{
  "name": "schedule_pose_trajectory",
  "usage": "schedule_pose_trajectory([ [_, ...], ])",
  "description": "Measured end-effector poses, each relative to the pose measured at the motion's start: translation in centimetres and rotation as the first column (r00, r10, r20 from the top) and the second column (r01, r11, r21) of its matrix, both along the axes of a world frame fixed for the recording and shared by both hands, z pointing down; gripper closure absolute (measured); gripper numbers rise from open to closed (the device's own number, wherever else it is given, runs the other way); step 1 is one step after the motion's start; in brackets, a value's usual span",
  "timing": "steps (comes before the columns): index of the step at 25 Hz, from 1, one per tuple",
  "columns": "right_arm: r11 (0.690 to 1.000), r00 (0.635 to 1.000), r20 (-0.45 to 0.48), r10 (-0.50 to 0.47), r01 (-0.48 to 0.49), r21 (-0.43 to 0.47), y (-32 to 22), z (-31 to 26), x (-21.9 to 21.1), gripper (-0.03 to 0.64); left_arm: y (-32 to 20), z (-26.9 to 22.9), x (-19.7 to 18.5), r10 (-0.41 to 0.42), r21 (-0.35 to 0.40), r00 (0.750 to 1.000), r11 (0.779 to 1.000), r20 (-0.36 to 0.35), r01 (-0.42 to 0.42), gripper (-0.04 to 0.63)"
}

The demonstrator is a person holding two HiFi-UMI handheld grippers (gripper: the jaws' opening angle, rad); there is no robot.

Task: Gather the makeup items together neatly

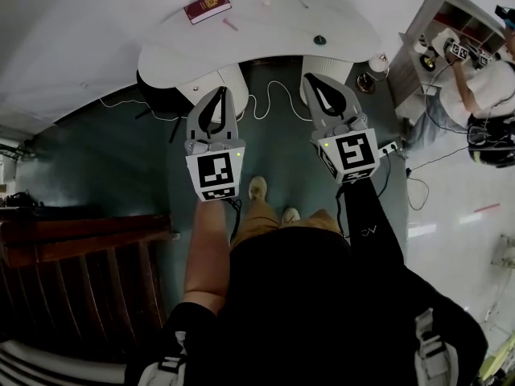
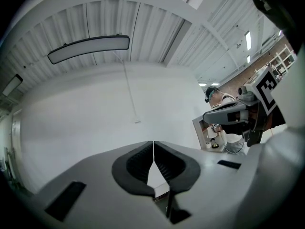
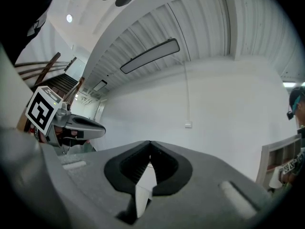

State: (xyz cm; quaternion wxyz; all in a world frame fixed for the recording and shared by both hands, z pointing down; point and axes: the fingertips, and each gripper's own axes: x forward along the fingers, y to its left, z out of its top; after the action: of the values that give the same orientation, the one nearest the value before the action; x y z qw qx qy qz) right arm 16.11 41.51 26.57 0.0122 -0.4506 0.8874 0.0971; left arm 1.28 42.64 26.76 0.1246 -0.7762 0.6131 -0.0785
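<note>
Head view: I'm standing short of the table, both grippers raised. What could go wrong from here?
1. A white cable loops on the floor before the table; stepping in could snag it.
2. The left gripper and right gripper are both shut; reaching in like that would likely knock the pink stick or dark item instead of gripping them.
3. The red booklet lies near the far edge and could be pushed off.

- Desk (image 1: 265,22): plain white.
- Book (image 1: 207,7): dark red cover with a gold emblem.
- Floor (image 1: 105,159): dark teal.
- Left gripper (image 1: 219,91) and right gripper (image 1: 310,77): grey bodies with black jaw linings; each cube carries black-and-white square markers.
- Trousers (image 1: 257,215): tan.
- Wooden staircase (image 1: 80,244): dark reddish brown.
- Wall (image 2: 95,113): plain white.
</note>
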Motion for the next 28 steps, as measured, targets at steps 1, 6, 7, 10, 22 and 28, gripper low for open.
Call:
schedule_pose_trajectory([
  [1, 1.0, 1.0, -0.001, 0.0, 0.0, -0.003, -0.4, 0.1, 0.0, 0.614, -0.4, 0.0, -0.1, -0.003, -0.001, 1.0, 1.0, -0.005, 0.003, 0.584],
  [6, 1.0, 1.0, 0.019, 0.005, -0.005, -0.011, -3.1, 0.4, -0.3, 0.614, -2.6, -0.1, -0.8, -0.01, 0.007, 1.0, 1.0, -0.003, 0.01, 0.584],
  [7, 1.0, 1.0, 0.021, 0.003, -0.003, -0.012, -3.6, 0.4, -0.6, 0.614, -3.1, 0.0, -1.1, -0.012, 0.009, 1.0, 1.0, -0.002, 0.012, 0.584],
  [10, 1.0, 1.0, 0.017, -0.006, 0.006, -0.014, -5.7, 0.9, -1.9, 0.614, -5.1, 0.4, -2.4, -0.024, 0.013, 1.0, 1.0, 0.003, 0.023, 0.584],
  [22, 0.999, 1.0, -0.011, 0.02, -0.021, -0.034, -20.0, 2.0, -8.7, 0.614, -19.7, 1.3, -9.0, 0.028, 0.022, 0.999, 0.999, 0.018, -0.028, 0.584],
  [28, 0.998, 0.999, -0.042, 0.026, -0.028, -0.048, -29.6, 1.1, -14.2, 0.614, -30.4, 0.2, -13.6, 0.085, 0.021, 0.996, 0.996, 0.019, -0.086, 0.584],
])
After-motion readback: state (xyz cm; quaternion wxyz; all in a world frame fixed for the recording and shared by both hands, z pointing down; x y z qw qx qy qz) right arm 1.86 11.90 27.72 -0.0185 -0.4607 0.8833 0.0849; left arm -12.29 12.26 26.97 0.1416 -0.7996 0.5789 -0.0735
